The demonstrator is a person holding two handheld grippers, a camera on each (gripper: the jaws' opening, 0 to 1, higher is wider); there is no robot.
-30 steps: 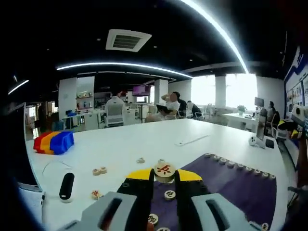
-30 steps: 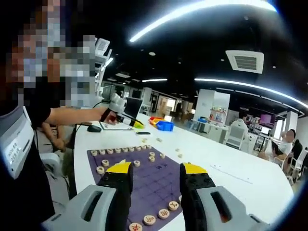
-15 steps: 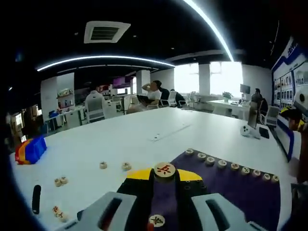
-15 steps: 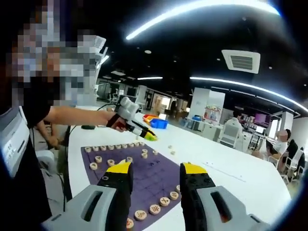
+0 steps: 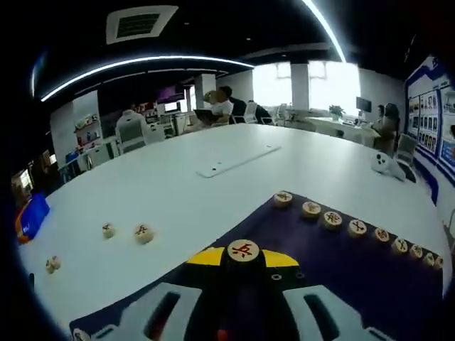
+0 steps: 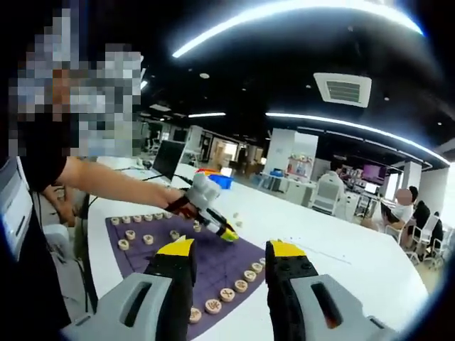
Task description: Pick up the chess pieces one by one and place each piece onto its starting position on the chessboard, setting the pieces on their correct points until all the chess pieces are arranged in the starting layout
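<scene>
My left gripper point(image 5: 243, 258) is shut on a round wooden chess piece point(image 5: 243, 249) with a red character, held low over the purple chessboard point(image 5: 341, 266). A row of pieces point(image 5: 332, 218) lines the board's far edge. Loose pieces point(image 5: 143, 233) lie on the white table to the left. In the right gripper view, my right gripper point(image 6: 231, 250) stands open and empty above the table. Beyond it the left gripper point(image 6: 210, 212), in a person's hand, reaches over the chessboard point(image 6: 217, 261). Rows of pieces sit at the far side point(image 6: 135, 219) and the near edge point(image 6: 227, 293).
A white flat strip point(image 5: 238, 160) lies farther out on the white table point(image 5: 178, 192), and a blue and red bin point(image 5: 30, 217) sits at the left edge. A person point(image 6: 43, 213) stands left of the board. Seated people and desks fill the background.
The left gripper has carried the piece lower and further over the board; in the right gripper view it has moved right. The right gripper stays open.
</scene>
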